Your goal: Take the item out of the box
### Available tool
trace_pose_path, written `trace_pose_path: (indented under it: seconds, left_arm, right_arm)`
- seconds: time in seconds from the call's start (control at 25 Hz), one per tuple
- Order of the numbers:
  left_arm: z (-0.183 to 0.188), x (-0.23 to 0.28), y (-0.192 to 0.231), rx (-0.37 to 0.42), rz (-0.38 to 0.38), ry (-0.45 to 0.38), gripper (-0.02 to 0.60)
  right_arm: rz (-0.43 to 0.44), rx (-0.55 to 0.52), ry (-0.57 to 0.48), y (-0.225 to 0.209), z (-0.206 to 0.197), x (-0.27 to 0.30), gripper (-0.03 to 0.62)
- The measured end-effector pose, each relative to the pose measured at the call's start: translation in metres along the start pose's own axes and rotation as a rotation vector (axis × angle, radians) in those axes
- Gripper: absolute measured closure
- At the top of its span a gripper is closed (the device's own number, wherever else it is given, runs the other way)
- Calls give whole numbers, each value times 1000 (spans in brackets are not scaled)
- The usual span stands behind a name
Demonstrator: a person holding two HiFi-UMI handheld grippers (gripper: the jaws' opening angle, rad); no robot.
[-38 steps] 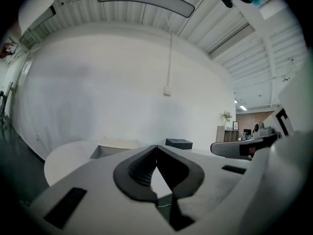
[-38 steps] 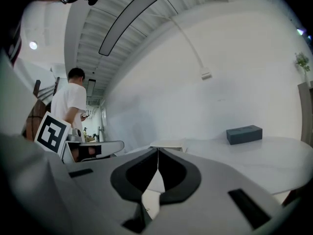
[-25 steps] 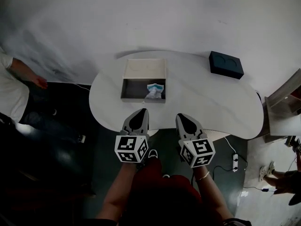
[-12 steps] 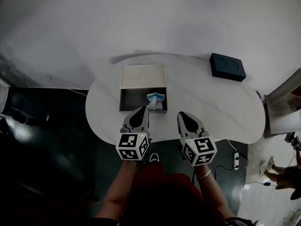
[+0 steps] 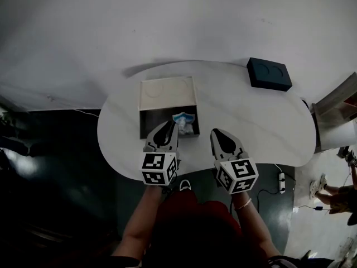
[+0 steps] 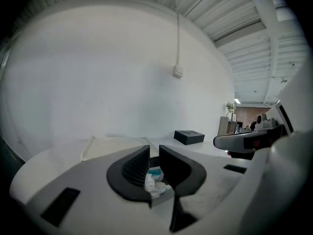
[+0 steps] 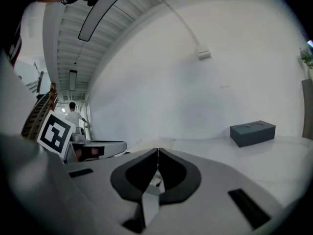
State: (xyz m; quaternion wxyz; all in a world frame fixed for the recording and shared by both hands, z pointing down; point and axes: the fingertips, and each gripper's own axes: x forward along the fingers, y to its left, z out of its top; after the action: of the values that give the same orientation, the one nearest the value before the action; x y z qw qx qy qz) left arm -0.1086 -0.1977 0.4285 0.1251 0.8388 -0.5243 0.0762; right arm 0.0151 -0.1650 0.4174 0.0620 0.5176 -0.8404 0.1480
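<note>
Left gripper (image 5: 168, 125) closer; item (image 5: 184, 121) beyond opening, empty jaws.

The table (image 5: 256, 121) is plain white, as is the wall (image 5: 167, 27) behind it, while the floor (image 5: 56, 166) is very dark, almost black. The box (image 5: 167, 91) has a cream lid panel and a dark grey inside. The item (image 5: 184, 120) in it is crumpled white with teal-blue patches. At the table's far right corner the block (image 5: 269, 74) is dark navy, near black. The left claw (image 5: 170, 124), its jaws opening with nothing between them, and the right claw (image 5: 215, 132) are pale grey with black pads. Their marker cubes (image 5: 159, 169) bear black squares on white. The person's clothing (image 5: 189, 216) is dark red, and the power strip (image 5: 280, 179) is white.
</note>
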Motion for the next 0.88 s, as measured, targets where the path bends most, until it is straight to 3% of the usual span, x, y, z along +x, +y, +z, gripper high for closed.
trace_pose_path:
  seconds: [0.2,0.4,0.88]
  left_arm:
    - [-1,13,3,23,-20,32,481]
    - [-4,21,7,41,-44,65,452]
    - [-29,37,4,143,-107,223,425]
  right_arm:
    - [-16,8,7,-4,-1,11,579]
    - [-31,15,12,-4,-1,20,579]
    - [-97,29,9,-14,0,19,579]
